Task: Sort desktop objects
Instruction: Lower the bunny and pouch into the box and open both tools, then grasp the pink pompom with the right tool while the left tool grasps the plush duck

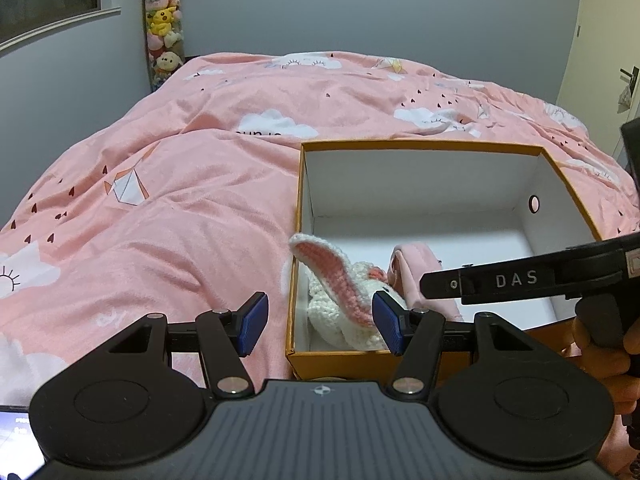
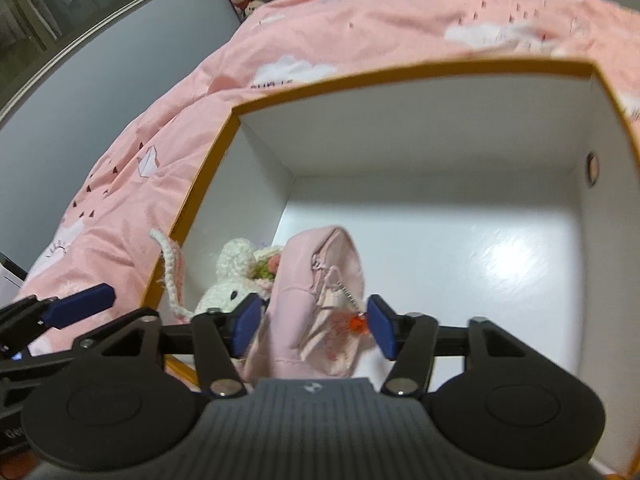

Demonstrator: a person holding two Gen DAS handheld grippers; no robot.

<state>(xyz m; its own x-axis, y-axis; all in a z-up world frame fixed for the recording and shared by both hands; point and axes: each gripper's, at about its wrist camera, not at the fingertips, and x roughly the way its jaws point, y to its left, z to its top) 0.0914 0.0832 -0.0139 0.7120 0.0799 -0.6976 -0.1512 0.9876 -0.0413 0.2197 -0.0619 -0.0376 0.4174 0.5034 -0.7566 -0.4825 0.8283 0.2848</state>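
- Pink quilt [image 1: 180,208] printed with white clouds and paper cranes covers the bed, which fills the left and far side of both views.
- In the far left corner by the grey wall stands a clear tube of plush toys [image 1: 163,24].
- Left tongs [image 1: 320,328] are spread wide and hold nothing; the left blue pad [image 1: 253,330] hangs over the quilt, and the right one sits at the box's near left corner, in front of the rabbit's ear.
- An orange cardboard box [image 1: 420,145] with a white inside rests on the quilt; its far half is bare, and a small round hole [image 1: 534,204] shows in its right wall.
- A white crocheted rabbit [image 2: 230,276] lies in the near left corner of the box, one pink-lined ear [image 1: 332,272] draped up over the left rim.
- Just right of the rabbit and touching it lies a pink zip pouch [image 2: 316,300] with a small chain and an orange charm [image 2: 357,322].
- Right tongs [image 2: 312,328] reach down into the box, spread wide on either side of the pouch; whether the pads press on it I cannot tell.
- In the left wrist view the right tool's black arm, marked "DAS", crosses over the box's right side.
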